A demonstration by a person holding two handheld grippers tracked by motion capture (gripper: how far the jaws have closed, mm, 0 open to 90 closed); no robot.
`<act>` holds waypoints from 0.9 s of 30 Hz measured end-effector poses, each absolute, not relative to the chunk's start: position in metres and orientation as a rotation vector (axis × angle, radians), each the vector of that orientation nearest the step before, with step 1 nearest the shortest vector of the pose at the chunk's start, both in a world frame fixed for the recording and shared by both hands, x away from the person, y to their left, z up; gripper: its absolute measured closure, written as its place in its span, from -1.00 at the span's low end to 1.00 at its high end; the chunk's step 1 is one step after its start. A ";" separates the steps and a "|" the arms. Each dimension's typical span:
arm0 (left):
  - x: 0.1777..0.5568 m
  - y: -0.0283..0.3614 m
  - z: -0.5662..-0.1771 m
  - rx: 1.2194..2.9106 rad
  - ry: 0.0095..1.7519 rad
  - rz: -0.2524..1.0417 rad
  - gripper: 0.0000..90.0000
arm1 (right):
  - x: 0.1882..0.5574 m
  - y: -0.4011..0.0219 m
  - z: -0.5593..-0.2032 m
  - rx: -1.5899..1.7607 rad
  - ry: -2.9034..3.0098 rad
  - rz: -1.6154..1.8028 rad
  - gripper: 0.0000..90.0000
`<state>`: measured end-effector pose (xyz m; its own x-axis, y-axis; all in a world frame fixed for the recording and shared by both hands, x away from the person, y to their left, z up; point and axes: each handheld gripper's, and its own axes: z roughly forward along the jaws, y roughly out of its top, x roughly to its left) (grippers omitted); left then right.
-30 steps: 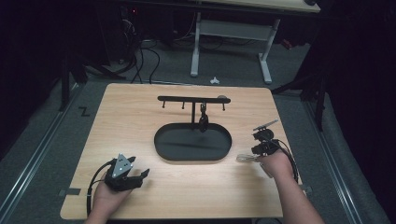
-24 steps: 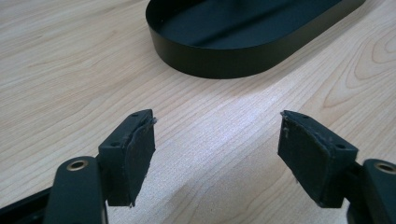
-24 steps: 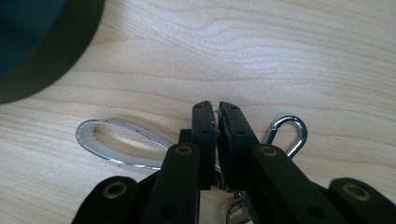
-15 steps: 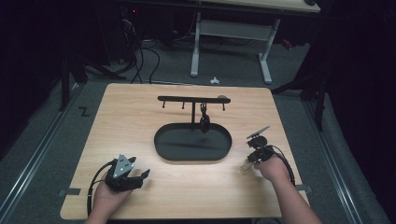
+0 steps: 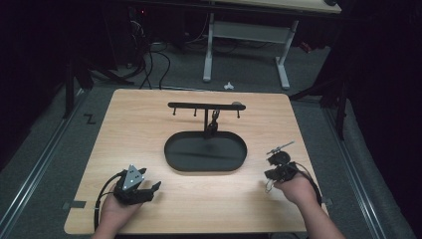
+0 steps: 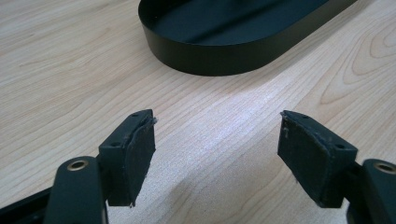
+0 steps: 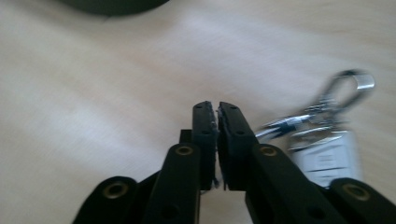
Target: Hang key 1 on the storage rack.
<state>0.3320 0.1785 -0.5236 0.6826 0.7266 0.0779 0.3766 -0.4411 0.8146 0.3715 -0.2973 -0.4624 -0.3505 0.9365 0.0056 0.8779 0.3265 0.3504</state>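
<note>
My right gripper [image 5: 273, 169] is low over the wood at the table's right, in a hand. Its jaws [image 7: 215, 106] stand almost together with only a slit between them, after just opening a little; I see nothing between the pads. A blurred silver keychain [image 7: 322, 140] with a clip lies close beside the right jaw; I cannot tell whether they touch. My left gripper [image 5: 151, 180] rests near the front left, open [image 6: 217, 135] over bare wood, aimed at the black oval tray [image 5: 171, 155].
The tray's wall [image 6: 210, 56] stands a short way ahead of the left jaws. Behind the tray is a black rack [image 5: 194, 105] with small hooks; a dark item [image 5: 214, 122] hangs from one. Table legs and cables fill the floor beyond the table.
The right hand and its gripper have shifted a little across the table toward its near edge. The left hand has stayed where it was.
</note>
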 end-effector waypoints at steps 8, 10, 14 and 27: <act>0.332 0.180 -0.524 2.069 0.853 0.544 -0.38 | 0.406 -0.342 -0.472 1.989 2.126 0.462 0.28; 0.332 0.181 -0.523 2.071 0.852 0.546 -0.38 | 0.409 -0.344 -0.479 2.018 2.104 0.433 0.26; 0.332 0.181 -0.523 2.066 0.853 0.546 -0.38 | 0.410 -0.345 -0.489 2.050 2.106 0.381 0.30; 0.333 0.180 -0.524 2.076 0.853 0.544 -0.38 | 0.402 -0.303 -0.492 1.756 2.323 0.390 0.66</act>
<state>0.3327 0.1797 -0.5241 0.6786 0.7300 0.0813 0.3813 -0.4448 0.8104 0.4022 -0.3034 -0.4922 -0.2721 0.9623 -0.0028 0.9086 0.2579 0.3285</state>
